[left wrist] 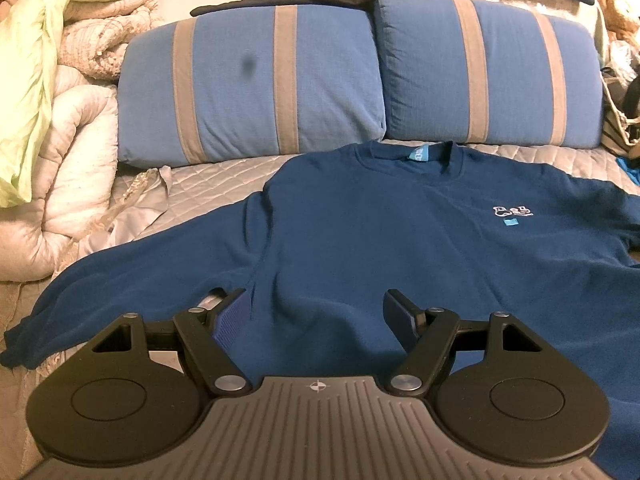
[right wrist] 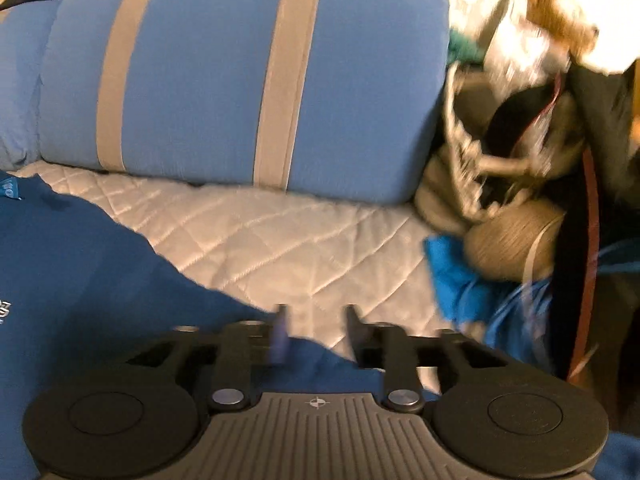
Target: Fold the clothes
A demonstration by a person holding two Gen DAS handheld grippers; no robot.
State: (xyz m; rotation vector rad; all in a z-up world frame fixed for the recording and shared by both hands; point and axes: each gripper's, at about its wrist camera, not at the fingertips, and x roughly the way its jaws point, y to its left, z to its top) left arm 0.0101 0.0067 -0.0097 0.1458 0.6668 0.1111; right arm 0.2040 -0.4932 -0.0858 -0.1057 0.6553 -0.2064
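On a bed covered by a pale quilted spread [left wrist: 224,184], a dark blue long-sleeved sweatshirt with a small white chest logo [left wrist: 400,240] lies front up and spread flat, its round neck and light blue label toward two blue pillows with beige stripes [left wrist: 256,80] propped at the head, a layout that leaves body and both sleeves open to reach for folding. One sleeve runs out toward the left edge of the bed beside a heap of cream and pale green quilts [left wrist: 68,80]; the other, in the right wrist view, slopes across the spread toward a clutter of bags and bright blue cloth [right wrist: 500,220] at the bedside. The left tool [left wrist: 318,312] hovers low over the lower part of the sweatshirt near the armpit seam, its blue-padded fingers spread wide with only cloth beneath them and nothing gripped. The right tool [right wrist: 316,332] sits over the edge of the far sleeve, its fingers parted by a narrower gap; the view is smeared by motion, and no fabric can be seen pinched between them. No crease or fold shows in the garment, which lies full width. Judged from this, each tool stands on its own side of the sweatshirt, as suits working both sleeves inward, though which edge is meant for gripping cannot be read here
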